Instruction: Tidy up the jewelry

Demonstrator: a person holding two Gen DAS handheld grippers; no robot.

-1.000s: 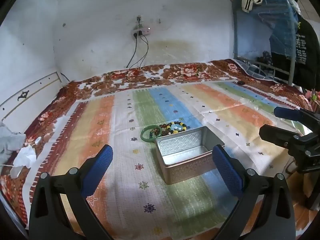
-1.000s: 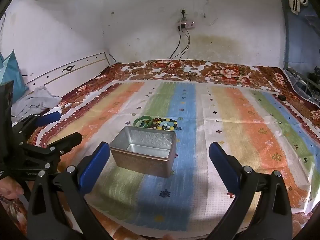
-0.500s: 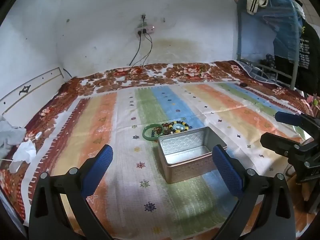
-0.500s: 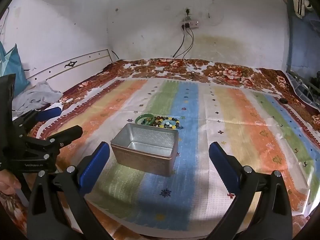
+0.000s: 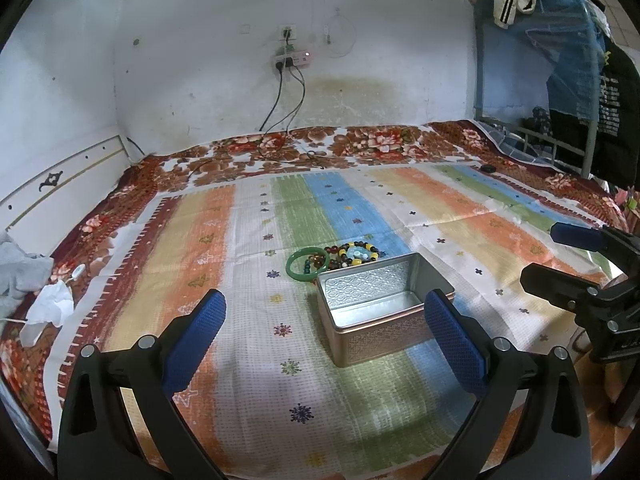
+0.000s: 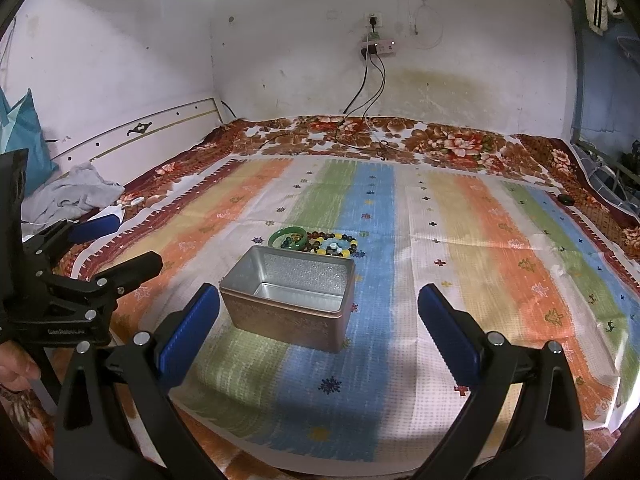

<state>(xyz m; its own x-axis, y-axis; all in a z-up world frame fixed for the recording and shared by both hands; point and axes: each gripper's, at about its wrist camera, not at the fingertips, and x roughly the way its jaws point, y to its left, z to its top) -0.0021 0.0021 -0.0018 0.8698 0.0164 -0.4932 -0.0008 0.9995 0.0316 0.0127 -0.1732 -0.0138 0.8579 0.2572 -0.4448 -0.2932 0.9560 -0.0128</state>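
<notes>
On the bed, over a striped cloth point(image 5: 360, 216) spread across the floral blanket point(image 5: 360, 144), left to right:

1. Crumpled grey garment point(image 6: 72, 192) and white tissue point(image 5: 48, 308), far left edge by the wall. Not part of the job.

2. Left tool point(image 5: 324, 332), held low at the near edge, blue pads wide apart, nothing between them. It looks straight at the tin, apparently lined up for a first reach.

3. Green bangle point(image 5: 306, 266), lying flat on the cloth just beyond the tin's far left corner. It overlaps the beads beside it.

4. Beaded bracelets point(image 5: 352, 254), a small heap of dark, amber, yellow and pale blue beads, just right of the bangle and just behind the tin's far wall. How many strands cannot be told.

5. Embossed metal tin point(image 5: 384, 312), lidless, upright, mid-cloth. Its inside shows bare, so no jewelry is stowed yet. It likely sits close in front of the pieces to keep each transfer short.

6. Right tool point(image 6: 320, 332), also low at the near edge, pads spread apart and holding nothing. It faces the tin from the right.

7. Small dark object point(image 6: 566, 199), far right on the cloth, too small to identify.

8. Hanging clothes point(image 5: 600, 80) on a metal rack, far right.

Task status, judged: at the start, everything loose.
</notes>
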